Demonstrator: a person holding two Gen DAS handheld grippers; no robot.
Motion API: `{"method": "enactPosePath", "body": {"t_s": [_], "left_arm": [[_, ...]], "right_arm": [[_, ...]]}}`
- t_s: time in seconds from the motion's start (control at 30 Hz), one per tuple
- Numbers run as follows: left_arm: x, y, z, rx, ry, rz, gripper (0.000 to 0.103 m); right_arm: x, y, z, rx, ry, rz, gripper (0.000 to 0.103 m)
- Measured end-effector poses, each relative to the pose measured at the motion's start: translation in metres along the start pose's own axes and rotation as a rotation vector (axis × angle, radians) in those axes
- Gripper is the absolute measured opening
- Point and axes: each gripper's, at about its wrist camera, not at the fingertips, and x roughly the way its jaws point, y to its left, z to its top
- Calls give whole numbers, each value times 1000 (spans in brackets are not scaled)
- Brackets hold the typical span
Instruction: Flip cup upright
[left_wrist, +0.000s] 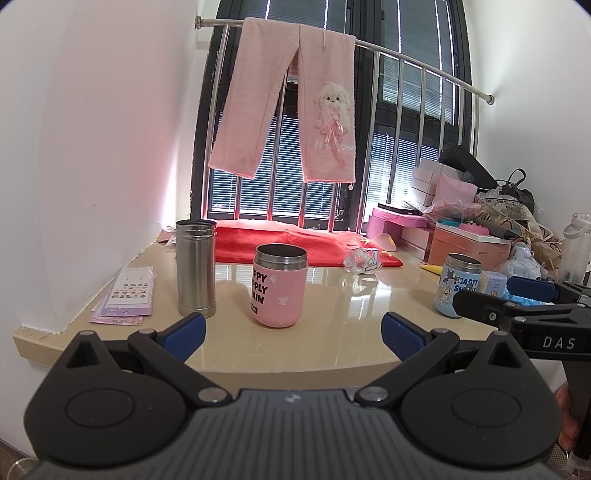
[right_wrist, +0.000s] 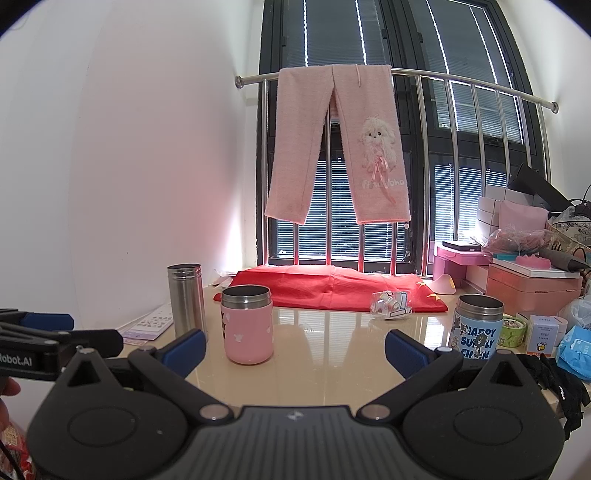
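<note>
Three cups stand upright, mouths up, on the beige counter (left_wrist: 325, 343): a tall steel cup (left_wrist: 195, 267) at the left, a pink cup (left_wrist: 280, 286) in the middle, a blue cartoon cup (left_wrist: 458, 286) at the right. They also show in the right wrist view: steel cup (right_wrist: 185, 301), pink cup (right_wrist: 247, 325), blue cup (right_wrist: 477, 326). My left gripper (left_wrist: 293, 338) is open and empty, just short of the pink cup. My right gripper (right_wrist: 294, 354) is open and empty, between the pink and blue cups, near the front edge.
A red cloth (left_wrist: 295, 245) lies at the back by the window rail with pink trousers (left_wrist: 295, 110). Sticker sheets (left_wrist: 129, 295) lie at the left. Boxes and bags (left_wrist: 480, 229) crowd the right. A small clear packet (left_wrist: 362, 258) lies behind the cups.
</note>
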Motion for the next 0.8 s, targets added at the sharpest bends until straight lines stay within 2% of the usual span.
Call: {"method": "enactPosePath", "body": {"t_s": [0.8], "left_arm": [[4, -3, 0, 4, 5, 0, 103]], "right_arm": [[-3, -3, -2, 1, 5, -3, 103]]}}
